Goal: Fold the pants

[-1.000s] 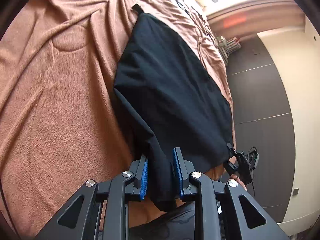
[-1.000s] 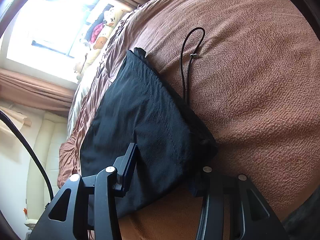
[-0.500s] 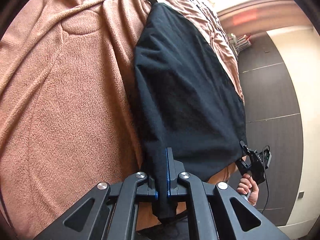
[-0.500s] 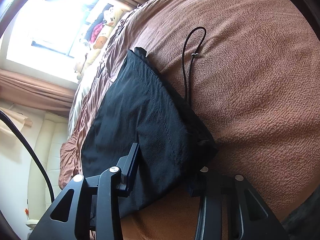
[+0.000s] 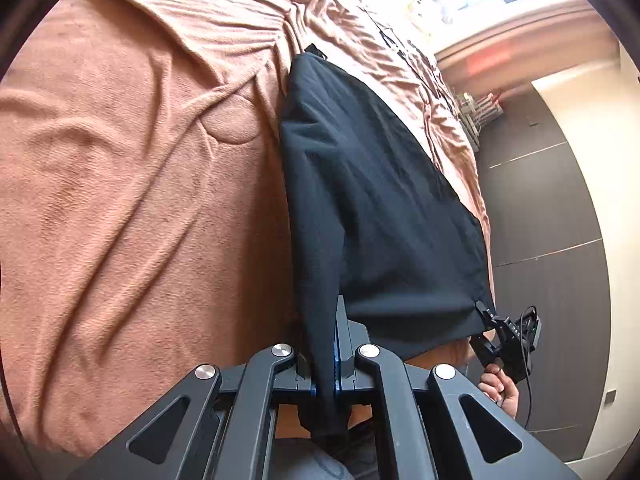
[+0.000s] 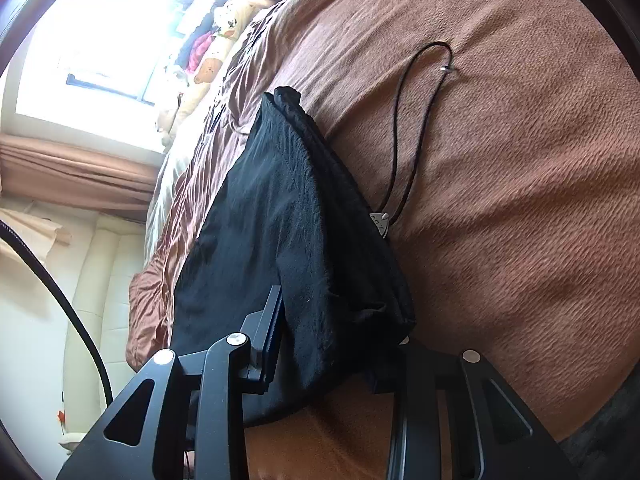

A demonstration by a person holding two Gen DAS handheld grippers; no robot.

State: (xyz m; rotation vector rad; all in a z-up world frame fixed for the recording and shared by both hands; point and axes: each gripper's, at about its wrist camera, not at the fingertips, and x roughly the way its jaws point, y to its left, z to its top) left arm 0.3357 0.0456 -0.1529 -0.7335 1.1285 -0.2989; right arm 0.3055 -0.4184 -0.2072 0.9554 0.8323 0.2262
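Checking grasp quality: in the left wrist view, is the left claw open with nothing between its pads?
No: the left claw is shut on the black pants.

Bed w/ brown blanket (image 6: pixel 520 200) — black pants (image 6: pixel 280 220) & thin black cord (image 6: pixel 416 128) on it.

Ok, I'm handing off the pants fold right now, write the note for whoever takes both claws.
Left claw: shut on one near corner of the black pants.
Right claw: around the other near corner, a thick bunch of cloth between its jaws.
Pants: near edge raised, the rest on the brown blanket; drawstring trails onto the blanket.
Done: both corners taken.
Left: probably carry the near edge to the far edge, lay down, smooth.
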